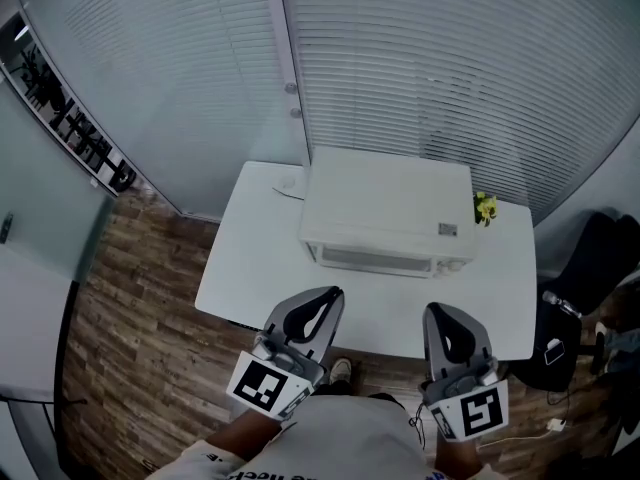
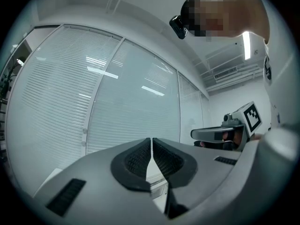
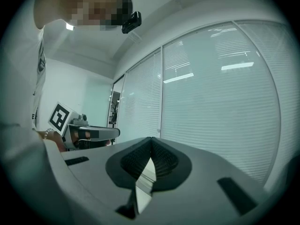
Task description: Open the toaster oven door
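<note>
Both the left gripper [image 1: 330, 296] and right gripper [image 1: 437, 313] sit closed, empty, near the toaster oven [image 1: 385, 208], label [image 1: 447, 230] unreadable.

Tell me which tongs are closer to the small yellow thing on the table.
The right tongs: the yellow thing sits right of the oven, on their side; the left tongs are farther off.

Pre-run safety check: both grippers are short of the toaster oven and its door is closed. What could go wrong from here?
1. The left gripper and right gripper are both shut; neither can grasp the door until its jaws open.
2. The toaster oven seems to stand unfastened on the table; pulling the door may drag it forward.
</note>
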Demonstrator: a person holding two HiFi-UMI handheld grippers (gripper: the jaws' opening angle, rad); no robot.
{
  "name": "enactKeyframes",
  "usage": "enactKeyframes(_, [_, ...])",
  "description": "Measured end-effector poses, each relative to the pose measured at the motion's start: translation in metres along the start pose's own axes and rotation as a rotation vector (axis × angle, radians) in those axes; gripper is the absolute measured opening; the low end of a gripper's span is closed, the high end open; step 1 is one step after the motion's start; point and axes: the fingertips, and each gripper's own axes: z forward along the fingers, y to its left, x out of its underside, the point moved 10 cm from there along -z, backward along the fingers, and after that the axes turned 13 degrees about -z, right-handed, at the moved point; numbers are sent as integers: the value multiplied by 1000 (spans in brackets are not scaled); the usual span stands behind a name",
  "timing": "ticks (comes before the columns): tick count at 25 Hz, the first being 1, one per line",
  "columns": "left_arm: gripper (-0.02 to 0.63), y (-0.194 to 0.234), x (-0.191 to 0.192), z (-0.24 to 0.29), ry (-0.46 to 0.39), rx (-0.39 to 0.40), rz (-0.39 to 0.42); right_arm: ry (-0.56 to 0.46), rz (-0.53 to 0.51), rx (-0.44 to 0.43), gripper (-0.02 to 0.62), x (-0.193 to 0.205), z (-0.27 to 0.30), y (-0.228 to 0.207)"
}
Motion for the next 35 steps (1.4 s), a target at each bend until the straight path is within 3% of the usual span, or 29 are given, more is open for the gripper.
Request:
enactKeyframes(16, [32, 46, 14, 24, 85, -25, -10, 36, -26, 26, 8, 1, 28, -4])
enactKeyframes(29, [35, 92, 46, 34, 146, -126, -48, 32, -34, 44, 8, -1, 29, -6])
enactKeyframes(35, [113, 111, 61, 38, 199, -190, -79, 30, -26, 38, 8, 2, 32, -4])
